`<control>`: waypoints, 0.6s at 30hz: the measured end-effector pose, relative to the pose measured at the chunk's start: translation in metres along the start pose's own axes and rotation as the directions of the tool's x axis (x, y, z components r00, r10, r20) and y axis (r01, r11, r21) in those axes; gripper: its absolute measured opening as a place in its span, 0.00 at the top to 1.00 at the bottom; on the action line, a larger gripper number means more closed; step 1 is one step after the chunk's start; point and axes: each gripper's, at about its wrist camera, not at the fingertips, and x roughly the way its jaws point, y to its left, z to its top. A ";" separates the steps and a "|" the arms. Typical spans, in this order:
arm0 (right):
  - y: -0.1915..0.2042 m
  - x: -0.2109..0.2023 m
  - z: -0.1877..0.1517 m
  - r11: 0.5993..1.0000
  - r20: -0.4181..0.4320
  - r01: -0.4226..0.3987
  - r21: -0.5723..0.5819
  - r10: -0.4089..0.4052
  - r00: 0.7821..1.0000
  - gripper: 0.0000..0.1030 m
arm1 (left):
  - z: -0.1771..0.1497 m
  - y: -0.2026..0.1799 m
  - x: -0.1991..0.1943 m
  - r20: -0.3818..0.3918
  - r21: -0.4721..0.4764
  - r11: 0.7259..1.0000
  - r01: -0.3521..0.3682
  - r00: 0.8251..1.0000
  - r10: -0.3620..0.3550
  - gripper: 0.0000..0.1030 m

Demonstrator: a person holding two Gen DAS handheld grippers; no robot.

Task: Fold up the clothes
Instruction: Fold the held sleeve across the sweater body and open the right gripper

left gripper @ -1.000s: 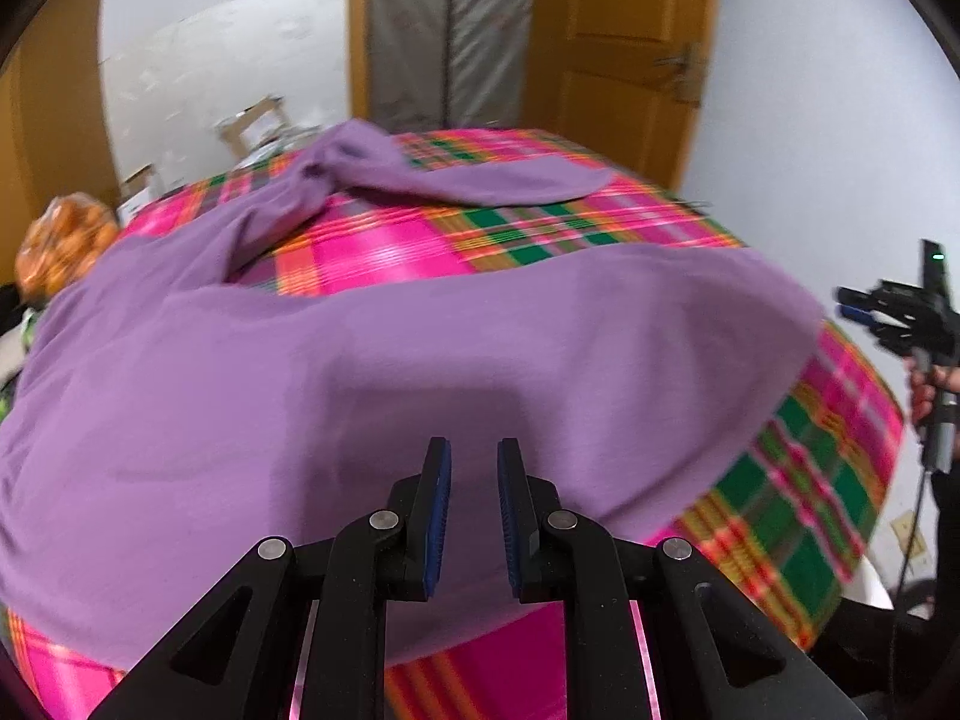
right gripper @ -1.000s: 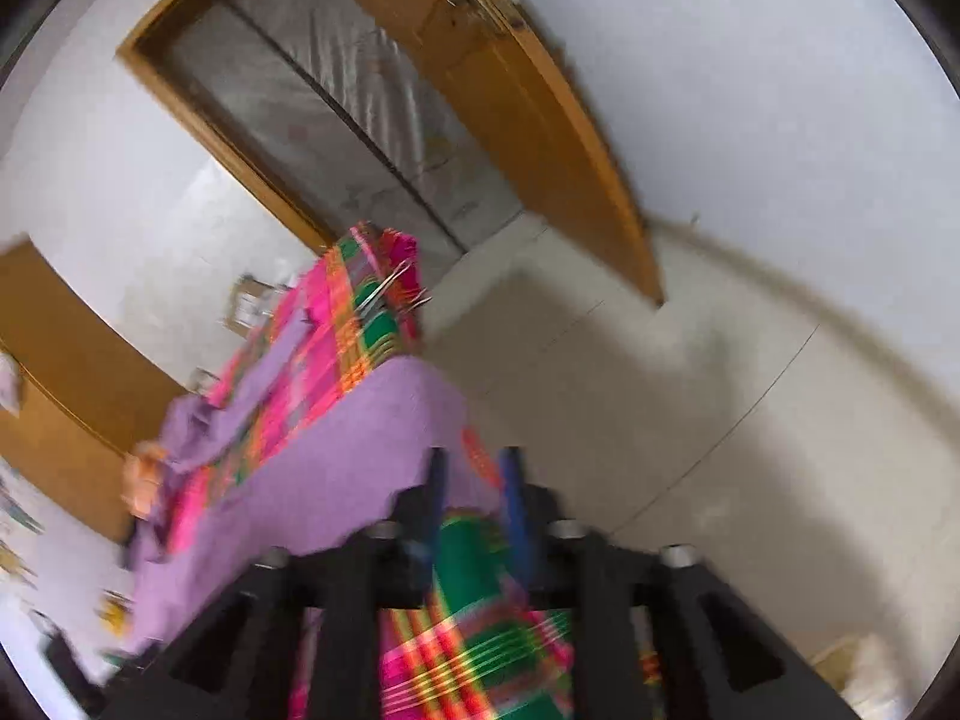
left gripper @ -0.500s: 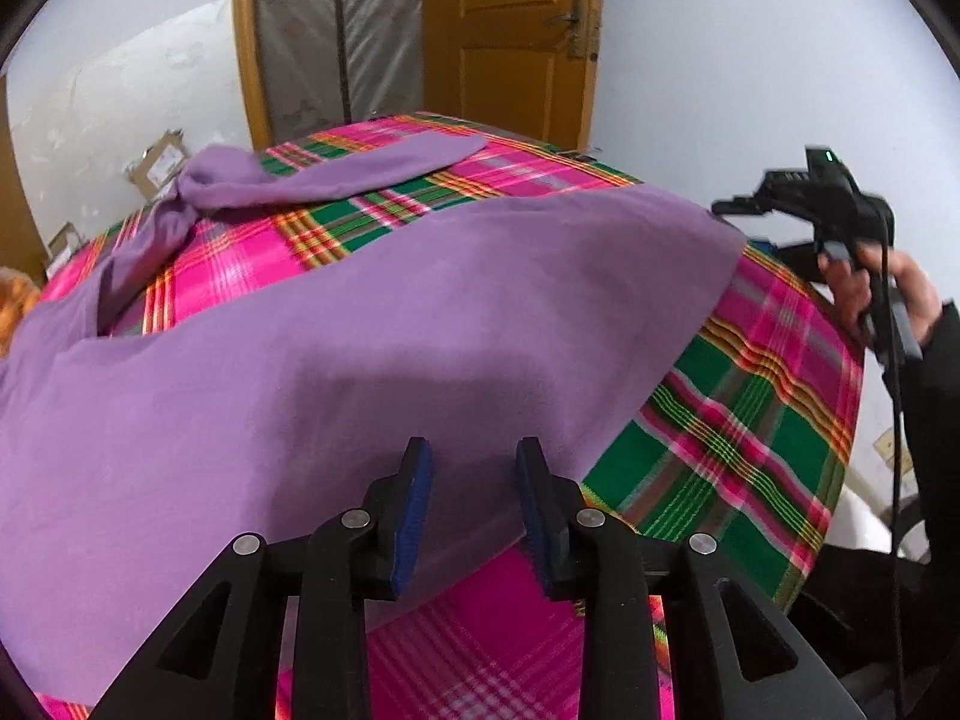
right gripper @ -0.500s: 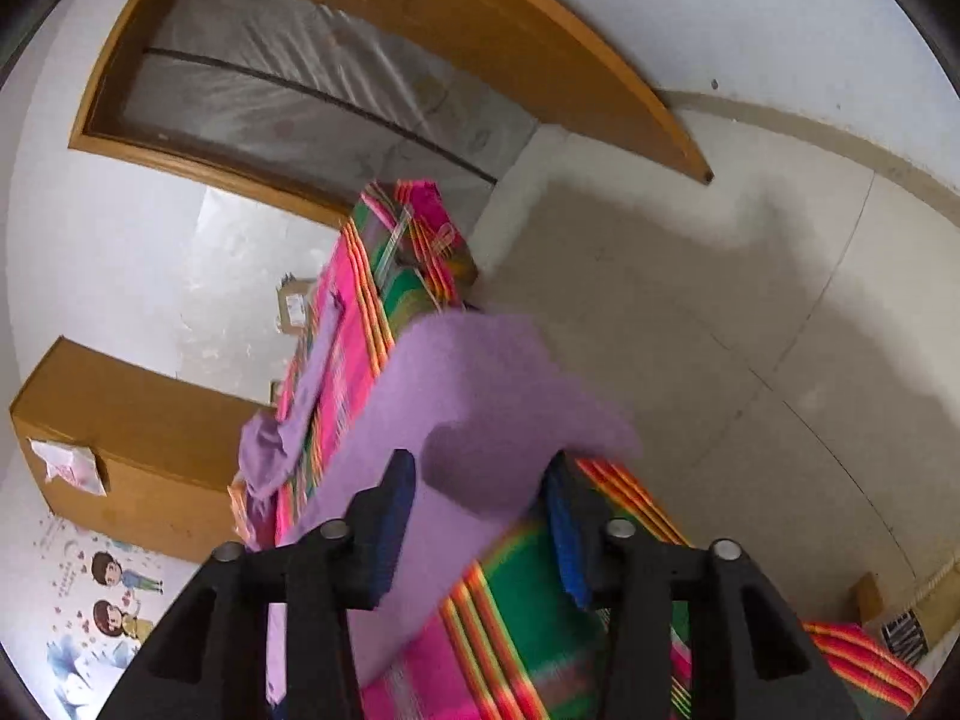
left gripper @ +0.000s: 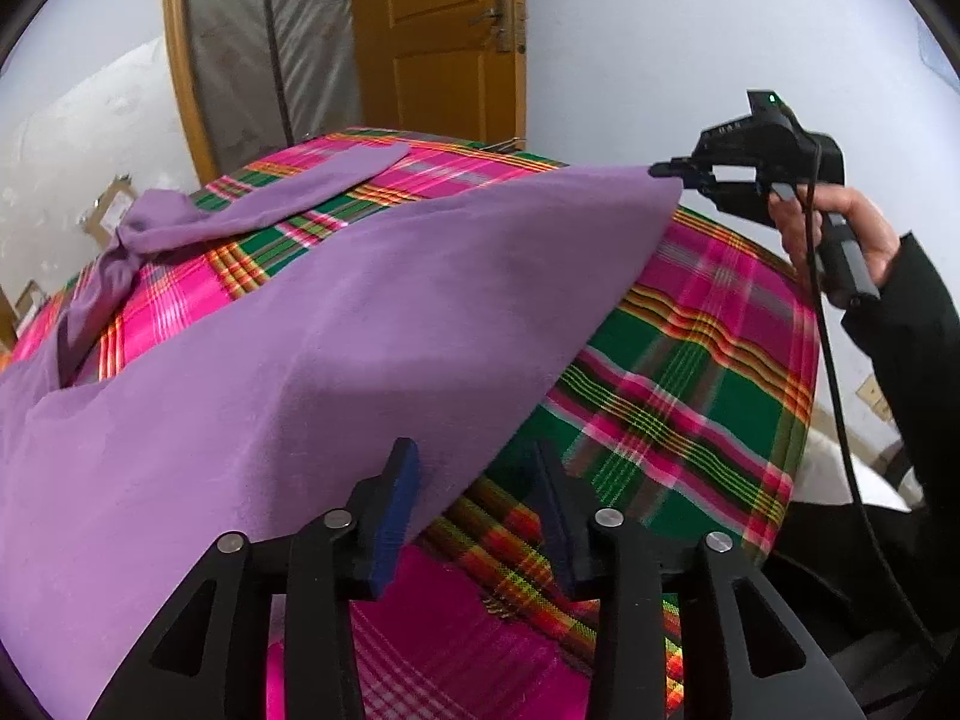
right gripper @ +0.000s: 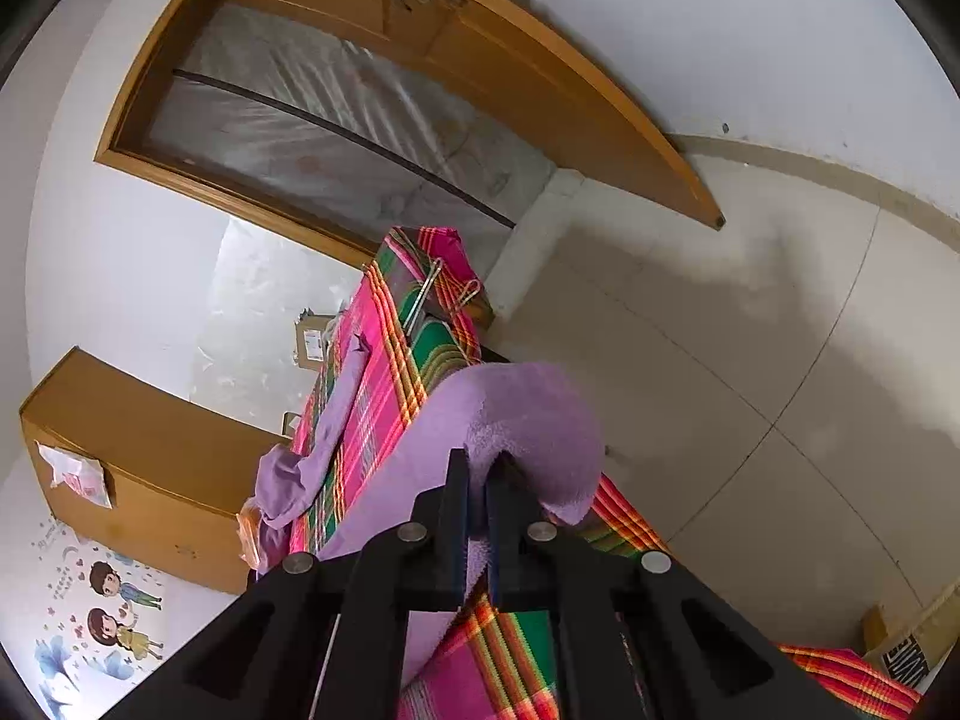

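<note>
Purple fleece garment (left gripper: pixel 312 348): spread flat over most of the table top, one long sleeve (left gripper: pixel 282 207) trailing toward the far edge; its near-right corner is lifted clear of the cloth.
Table covering: pink, green and orange plaid tablecloth (left gripper: pixel 690 372), bare along the right side and at the near edge, hanging over the right edge.
Right gripper (right gripper: pixel 474 483): black two-finger claw, pinched tight on the garment's lifted corner; soft purple fabric bulges up and over the fingertips (right gripper: pixel 459 468) in the right wrist view.
Same gripper from the left wrist view (left gripper: pixel 672 171): held above the table's right edge, the corner of the garment drawn up to its tip in a taut point.
Person's hand (left gripper: pixel 840 228): wrapped round the right gripper's handle, a dark sleeve (left gripper: pixel 918 348) behind it and a black cable hanging down.
Left gripper (left gripper: pixel 474 492): black claw with blue pads (left gripper: pixel 396 510), jaws moderately apart and opening; it sits at the near edge, where the garment's hem runs diagonally between the fingers without either pad pressing on it.
Room, far side: orange wooden door (left gripper: pixel 438 30) standing open beside a plastic-covered doorway (left gripper: pixel 270 42).
Room, left of the table: wooden cabinet (right gripper: pixel 138 456), with cartoon wall stickers (right gripper: pixel 114 600) below it in the right wrist view.
Floor: pale tiles (right gripper: pixel 750 360) to the right of the table.
</note>
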 end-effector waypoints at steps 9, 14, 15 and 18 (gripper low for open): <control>0.004 -0.022 -0.005 1.000 0.037 -0.009 -0.016 0.010 0.999 0.96 | -0.001 -0.006 -0.006 0.018 0.032 0.999 0.006 1.000 -0.006 0.98; -0.009 -0.032 -0.010 0.999 0.050 0.032 -0.003 -0.032 0.998 0.96 | -0.006 -0.008 -0.008 0.014 0.020 0.998 0.055 0.998 -0.055 0.98; -0.013 -0.031 -0.011 0.999 0.045 0.049 0.003 -0.049 0.998 0.96 | -0.006 -0.008 -0.007 0.011 0.013 0.998 0.062 0.998 -0.062 0.98; -0.018 -0.027 -0.013 0.996 0.037 0.089 0.003 -0.089 0.995 0.95 | -0.006 -0.005 -0.008 0.013 -0.006 0.996 0.091 0.996 -0.091 0.98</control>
